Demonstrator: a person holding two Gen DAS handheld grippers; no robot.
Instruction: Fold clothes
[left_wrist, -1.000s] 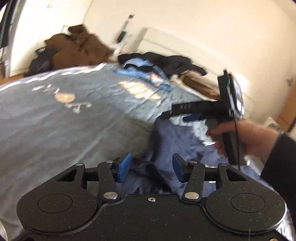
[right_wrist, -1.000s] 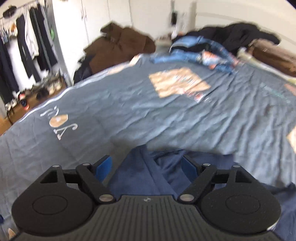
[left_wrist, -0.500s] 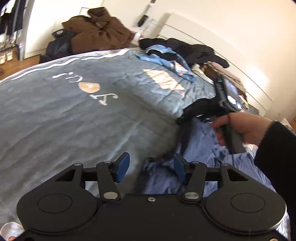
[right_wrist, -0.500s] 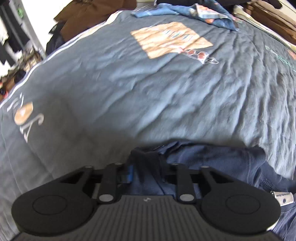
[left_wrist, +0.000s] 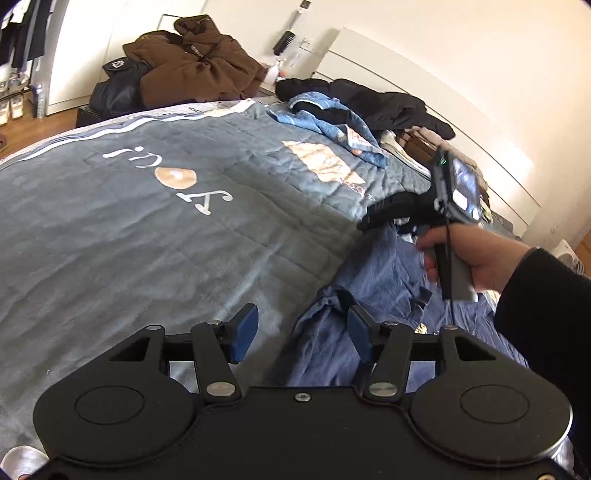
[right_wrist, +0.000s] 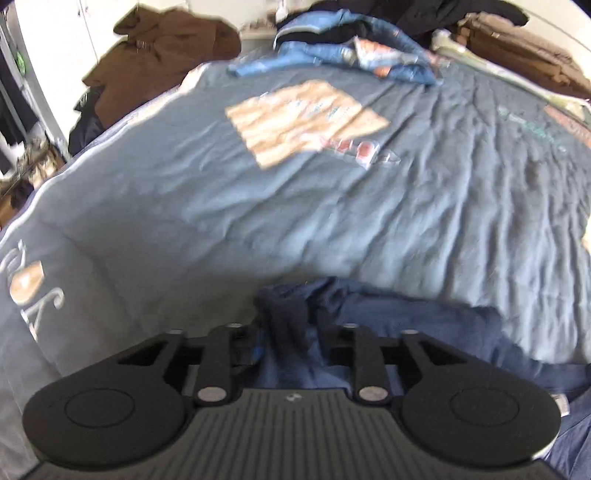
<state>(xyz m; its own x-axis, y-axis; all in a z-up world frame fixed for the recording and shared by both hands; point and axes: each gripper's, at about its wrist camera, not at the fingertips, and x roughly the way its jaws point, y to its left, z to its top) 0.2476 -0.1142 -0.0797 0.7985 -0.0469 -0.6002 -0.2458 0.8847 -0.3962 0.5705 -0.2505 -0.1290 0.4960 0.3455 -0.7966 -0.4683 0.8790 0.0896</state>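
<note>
A crumpled blue garment (left_wrist: 380, 280) lies on the grey-blue bedspread (left_wrist: 147, 240), near its front right. My left gripper (left_wrist: 301, 317) is open just above the bedspread; the garment's bunched left edge reaches between its fingers beside the right pad (left_wrist: 356, 328), untouched by the left one. A hand (left_wrist: 480, 262) holds my right gripper (left_wrist: 369, 221) at the garment's far edge, where the cloth rises to its tip. In the right wrist view a dark fold of the garment (right_wrist: 424, 325) fills the gap of the right gripper (right_wrist: 291, 343); its jaws are opening but still pinch the cloth.
A brown coat (left_wrist: 192, 70) is heaped past the bed's far left corner. A blue patterned cloth (left_wrist: 332, 125) and black clothes (left_wrist: 388, 107) lie along the white headboard (left_wrist: 406, 70). Hanging clothes and shoes stand at the far left.
The right gripper went from wide open over the garment to pinched on a fold of it, moving down toward the bed. The left gripper shifted left, so the garment now lies toward its right finger.
</note>
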